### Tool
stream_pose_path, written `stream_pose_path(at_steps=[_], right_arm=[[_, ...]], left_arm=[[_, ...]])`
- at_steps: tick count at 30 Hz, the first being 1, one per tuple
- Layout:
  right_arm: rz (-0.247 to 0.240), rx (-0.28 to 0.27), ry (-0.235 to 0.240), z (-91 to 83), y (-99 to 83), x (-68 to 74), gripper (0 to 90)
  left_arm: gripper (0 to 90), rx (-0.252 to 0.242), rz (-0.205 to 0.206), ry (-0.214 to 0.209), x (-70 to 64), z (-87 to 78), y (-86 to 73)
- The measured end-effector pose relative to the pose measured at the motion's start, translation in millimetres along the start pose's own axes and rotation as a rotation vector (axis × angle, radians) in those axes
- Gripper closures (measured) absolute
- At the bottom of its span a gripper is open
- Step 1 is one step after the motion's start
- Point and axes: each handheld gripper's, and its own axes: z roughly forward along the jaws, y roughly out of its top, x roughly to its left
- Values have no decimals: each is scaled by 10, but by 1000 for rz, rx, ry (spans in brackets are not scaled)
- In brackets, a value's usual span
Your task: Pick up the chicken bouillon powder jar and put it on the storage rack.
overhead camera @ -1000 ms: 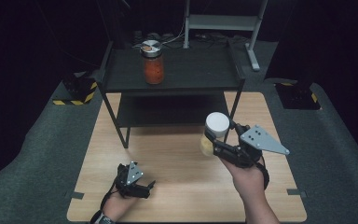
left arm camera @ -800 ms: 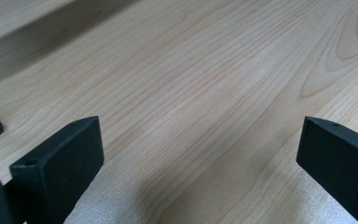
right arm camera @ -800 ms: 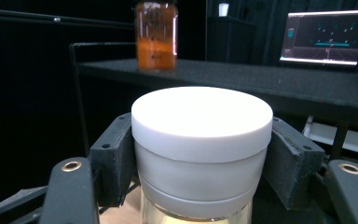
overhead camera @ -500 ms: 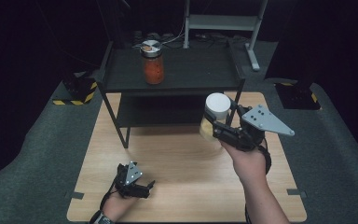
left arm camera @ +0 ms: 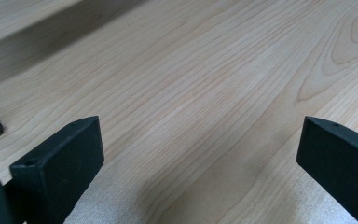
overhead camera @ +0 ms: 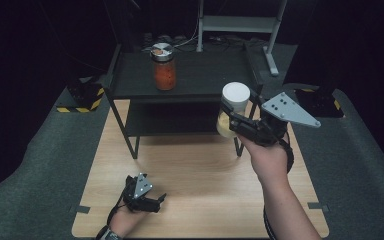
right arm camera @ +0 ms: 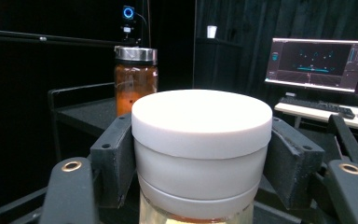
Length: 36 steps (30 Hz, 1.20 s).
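Jar with the white lid [overhead camera: 232, 107]: a wide, flat, matt white cap over a clear body with pale yellowish contents; in the right gripper view [right arm camera: 200, 140] the cap has a stepped lower band and only a strip of glass shows beneath it.
Where it is: held upright in the air at the front right corner of the black rack [overhead camera: 200, 80], above the wooden table [overhead camera: 200, 200] and about level with the rack's top shelf.
Right gripper [overhead camera: 235, 122]: jaws closed against both sides of the cap, one black pad pressing each flank.
Left gripper [overhead camera: 152, 200]: resting low on the table near its front left edge, jaws spread wide with bare wood between them, holding nothing.
Orange jar [overhead camera: 164, 67]: metal-lidded, standing on the rack's top shelf, well apart from the held jar.
Hidden or cut off: the held jar's base lies below the frame edge in the right gripper view and behind the jaws from above; what fills it is perhaps a cream or paste, too dim to tell.
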Motion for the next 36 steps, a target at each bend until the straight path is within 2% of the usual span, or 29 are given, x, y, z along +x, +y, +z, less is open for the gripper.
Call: stream_pose_path(at_steps=[13, 20, 29, 36], right_arm=[[-13, -31, -25, 203, 237, 33, 332], [-32, -45, -36, 331, 370, 97, 332], [-42, -72, -59, 510, 416, 177, 332], [-17, -80, -64, 724, 402, 107, 332]], left_arm=[[10, -9, -7, -15, 25, 0, -15], [10, -13, -7, -21, 31, 0, -22], [10, -8, -5, -30, 48, 2, -12], [10, -7, -6, -36, 63, -1, -14]])
